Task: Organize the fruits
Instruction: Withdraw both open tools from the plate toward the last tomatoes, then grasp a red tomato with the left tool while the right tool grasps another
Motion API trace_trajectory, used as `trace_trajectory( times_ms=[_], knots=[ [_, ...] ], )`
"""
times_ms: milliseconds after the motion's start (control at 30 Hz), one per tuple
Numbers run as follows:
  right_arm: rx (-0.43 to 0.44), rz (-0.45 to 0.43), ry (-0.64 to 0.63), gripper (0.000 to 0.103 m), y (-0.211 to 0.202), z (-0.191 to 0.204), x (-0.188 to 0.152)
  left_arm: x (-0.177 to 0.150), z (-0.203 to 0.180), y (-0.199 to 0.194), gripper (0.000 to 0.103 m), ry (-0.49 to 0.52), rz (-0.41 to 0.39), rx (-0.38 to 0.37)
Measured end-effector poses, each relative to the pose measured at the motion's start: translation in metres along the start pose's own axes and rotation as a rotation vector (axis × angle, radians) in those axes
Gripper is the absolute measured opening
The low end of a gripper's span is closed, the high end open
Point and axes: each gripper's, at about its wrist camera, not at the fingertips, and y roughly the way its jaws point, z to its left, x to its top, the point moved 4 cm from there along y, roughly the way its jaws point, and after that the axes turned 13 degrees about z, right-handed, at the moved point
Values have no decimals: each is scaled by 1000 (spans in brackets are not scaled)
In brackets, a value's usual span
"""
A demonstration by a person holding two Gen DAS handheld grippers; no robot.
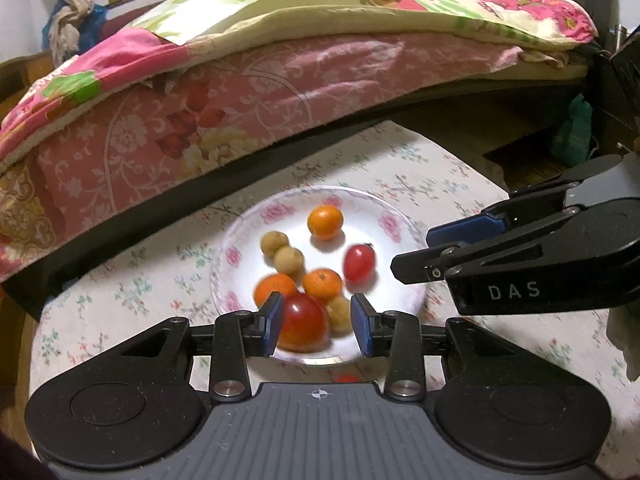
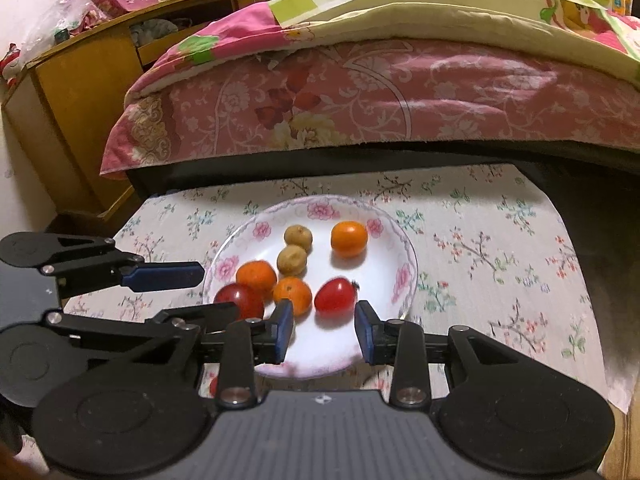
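The left tongs (image 1: 316, 322) are seen nearest, low over the near rim of the plate (image 1: 400, 220), blue pads parted. A big tomato (image 1: 304, 322) is framed between them: the left pad lies against its side in this view, though contact cannot be told, and the right pad stands clear of it. No grip is shown. Just beyond the pads, two oranges (image 1: 276, 286) are found side by side, with a pale brown fruit (image 1: 339, 312) tucked beside the right pad. Farther out, two more brown fruits (image 1: 280, 250) sit touching, a third orange (image 1: 325, 221) lies apart toward the far rim, and a small oval tomato (image 1: 359, 262) is placed out to the right, blurred.

From the right wrist view, the right tongs (image 2: 324, 330) are seen over the plate's (image 2: 404, 252) near side, pads apart, nothing between them but bare white plate. The small tomato (image 2: 335, 294) lies just ahead of the gap, untouched. The big tomato (image 2: 239, 298) is seen off to the left, by the left tongs (image 2: 184, 294), which reach in from that side.

All fruit in clear view is held on the plate, which rests on a flowered cloth over the counter (image 2: 480, 240). A small red thing (image 1: 346, 378) is glimpsed on the cloth just short of the plate, too hidden to be named. A bed (image 2: 400, 92) with pink bedding is set beyond the counter.
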Motion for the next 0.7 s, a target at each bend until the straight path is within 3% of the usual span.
trace_trajectory(
  times_ms=[533, 633, 700],
  knots=[
    [-40, 90, 13, 33, -4, -2, -51, -45, -25, 24, 47, 24, 110, -67],
    [-48, 105, 14, 33, 2, -9, -53, -45, -22, 30, 56, 18, 109, -59],
    [-50, 117, 16, 33, 5, -14, -55, -44, -19, 33, 56, 9, 105, -56]
  ],
)
